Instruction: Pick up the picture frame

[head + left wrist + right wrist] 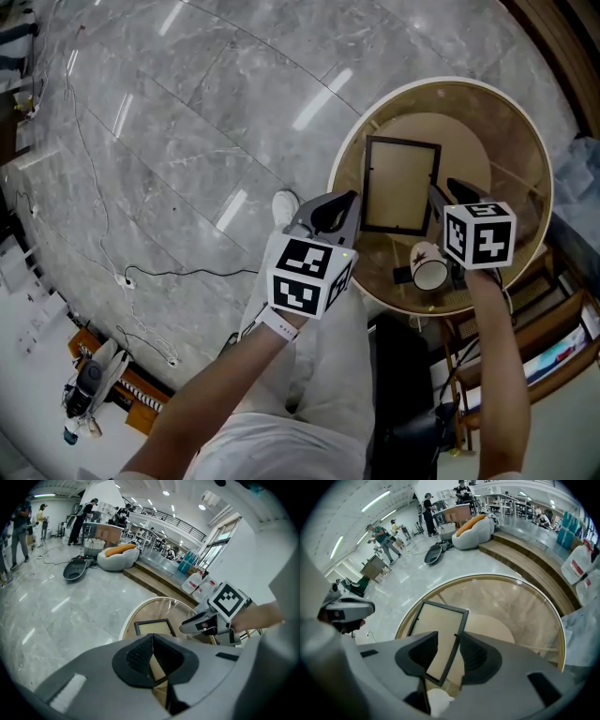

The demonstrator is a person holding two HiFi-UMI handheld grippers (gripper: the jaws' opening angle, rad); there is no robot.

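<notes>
Since the picture frame [401, 185] lies flat and face up on the round glass table [364, 112], both tools point steeply down, one at each long side. The right gripper [449, 637] has its fingers spread wide and empty, with the frame's right edge showing in the gap beyond them. The left gripper [152, 641] has its fingers closed on nothing. The frame is rectangular, with thin dark moulding round a pale tan panel. A white mug [429, 274] stands just beside its near corner, judged a knock risk
</notes>
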